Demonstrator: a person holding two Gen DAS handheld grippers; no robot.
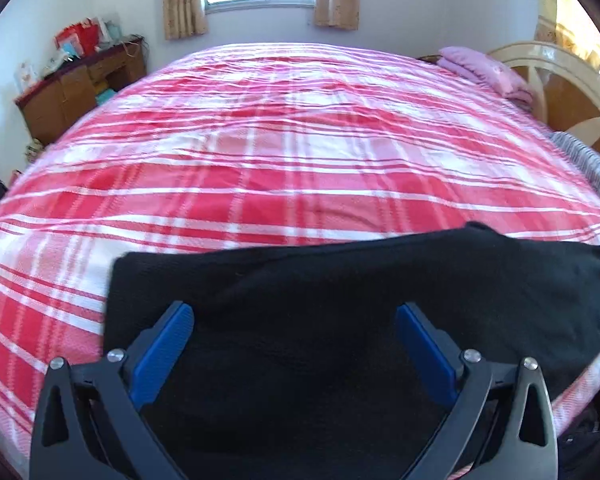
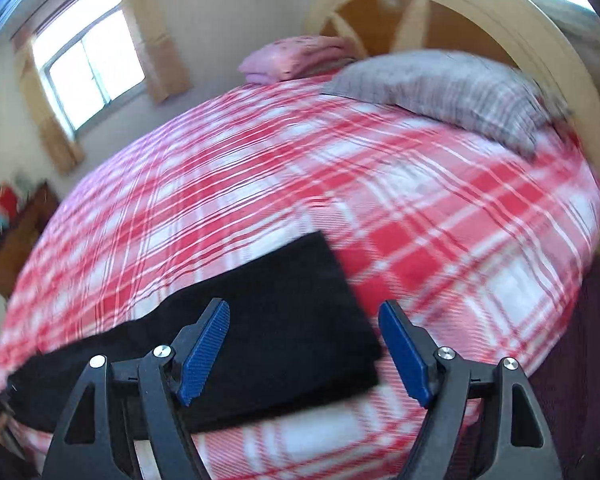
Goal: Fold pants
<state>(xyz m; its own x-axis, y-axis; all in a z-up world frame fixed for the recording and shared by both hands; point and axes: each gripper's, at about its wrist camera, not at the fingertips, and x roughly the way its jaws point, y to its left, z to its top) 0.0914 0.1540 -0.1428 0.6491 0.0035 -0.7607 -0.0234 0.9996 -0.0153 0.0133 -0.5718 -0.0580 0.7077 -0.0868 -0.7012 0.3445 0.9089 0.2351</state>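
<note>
Pants point(image 1: 340, 300) lie on bed's near edge w/ pillow point(image 2: 452, 92) & folded blanket point(image 2: 300, 58) by headboard point(image 2: 500, 20).

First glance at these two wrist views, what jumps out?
The red-and-white plaid bedspread fills nearly both views. Against it, the black pants lie flat along the near edge of the bed, just beyond both grippers. The left gripper and the right gripper both stand open with nothing between their blue pads; at the headboard end lie a grey striped pillow and folded pink bedding.
</note>
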